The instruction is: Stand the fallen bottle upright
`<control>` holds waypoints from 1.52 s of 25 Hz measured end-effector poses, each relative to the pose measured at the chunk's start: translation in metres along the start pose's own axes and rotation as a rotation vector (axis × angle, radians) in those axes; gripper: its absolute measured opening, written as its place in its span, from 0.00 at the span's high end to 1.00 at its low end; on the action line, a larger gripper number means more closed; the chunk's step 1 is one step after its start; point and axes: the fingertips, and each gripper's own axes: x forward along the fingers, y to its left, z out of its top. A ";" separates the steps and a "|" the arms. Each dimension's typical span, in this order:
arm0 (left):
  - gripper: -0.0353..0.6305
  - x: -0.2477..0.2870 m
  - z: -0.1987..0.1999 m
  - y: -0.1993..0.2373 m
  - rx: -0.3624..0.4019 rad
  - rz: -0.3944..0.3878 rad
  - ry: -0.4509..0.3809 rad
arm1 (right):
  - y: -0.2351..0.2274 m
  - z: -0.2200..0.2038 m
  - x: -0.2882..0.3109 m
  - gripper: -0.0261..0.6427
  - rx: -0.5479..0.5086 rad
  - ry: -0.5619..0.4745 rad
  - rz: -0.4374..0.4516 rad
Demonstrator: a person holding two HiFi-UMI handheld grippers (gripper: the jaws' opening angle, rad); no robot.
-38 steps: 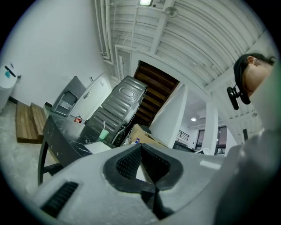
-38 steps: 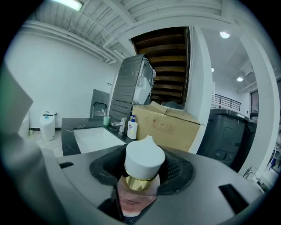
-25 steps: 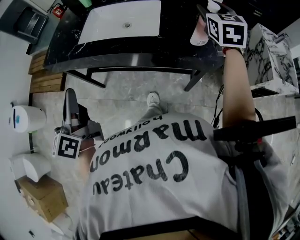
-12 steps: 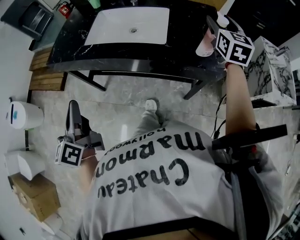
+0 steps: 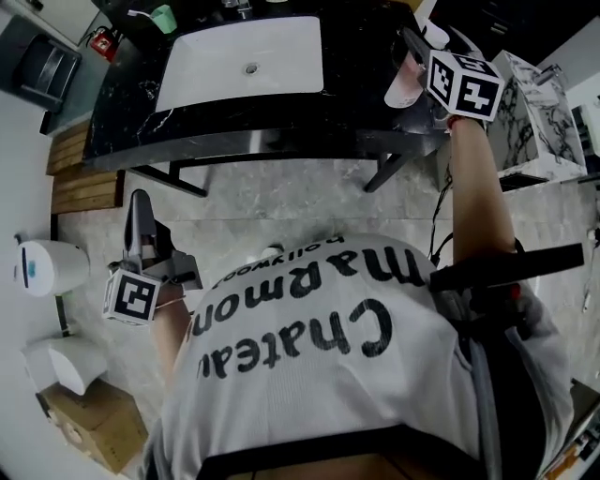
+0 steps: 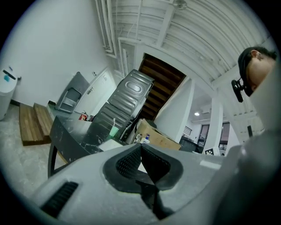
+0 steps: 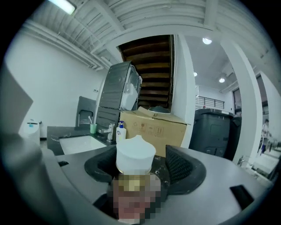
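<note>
A pink bottle (image 5: 404,85) with a white cap (image 7: 135,155) stands upright on the black counter (image 5: 197,117) at the far right. My right gripper (image 5: 419,56) reaches around it. In the right gripper view the bottle sits between the jaws of the right gripper (image 7: 145,167). They have just been opening, and a gap shows beside the right pad (image 7: 179,166). My left gripper (image 5: 140,200) hangs low at the left over the floor, well away from the counter. In the left gripper view, the left gripper (image 6: 141,153) has its pads shut together on nothing.
A white sink (image 5: 246,62) is set in the counter, with a green cup (image 5: 164,18) at its far left. A marble block (image 5: 542,108) stands to the right. A white bin (image 5: 42,267) and a cardboard box (image 5: 101,433) sit on the floor at the left.
The left gripper has shifted a little over the floor and the person's foot has drawn back under the shirt. The right gripper stays at the bottle on the counter.
</note>
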 end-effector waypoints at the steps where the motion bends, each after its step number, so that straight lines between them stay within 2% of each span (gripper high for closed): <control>1: 0.92 0.008 0.006 0.003 0.001 -0.018 0.006 | 0.000 0.002 -0.001 0.55 -0.029 0.006 -0.025; 3: 0.92 0.020 0.020 0.009 0.016 -0.054 0.024 | 0.000 0.004 -0.002 0.55 -0.041 0.014 -0.067; 8: 0.92 0.036 0.055 0.024 0.045 -0.102 0.018 | -0.006 0.003 0.000 0.54 0.045 0.043 -0.114; 12: 0.92 0.038 0.061 0.039 0.013 -0.114 0.024 | -0.013 -0.004 -0.005 0.52 0.122 0.075 -0.151; 16: 0.92 0.041 0.062 0.052 -0.016 -0.126 0.038 | -0.020 0.001 -0.015 0.50 0.189 0.055 -0.179; 22: 0.92 0.051 0.072 0.061 -0.019 -0.161 0.042 | -0.011 0.007 -0.014 0.50 0.309 0.028 -0.123; 26: 0.92 0.054 0.070 0.065 -0.033 -0.168 0.063 | -0.010 0.017 -0.017 0.48 0.318 0.012 -0.117; 29: 0.92 0.056 0.070 0.071 -0.044 -0.177 0.072 | -0.012 0.028 -0.032 0.47 0.349 -0.050 -0.157; 32: 0.92 0.062 0.070 0.074 -0.041 -0.198 0.094 | -0.011 0.039 -0.058 0.47 0.427 -0.175 -0.202; 35: 0.92 0.078 0.068 0.070 -0.044 -0.258 0.130 | 0.001 0.046 -0.093 0.48 0.531 -0.340 -0.213; 38: 0.92 0.099 0.058 0.059 -0.026 -0.345 0.191 | 0.027 0.035 -0.123 0.48 0.600 -0.401 -0.212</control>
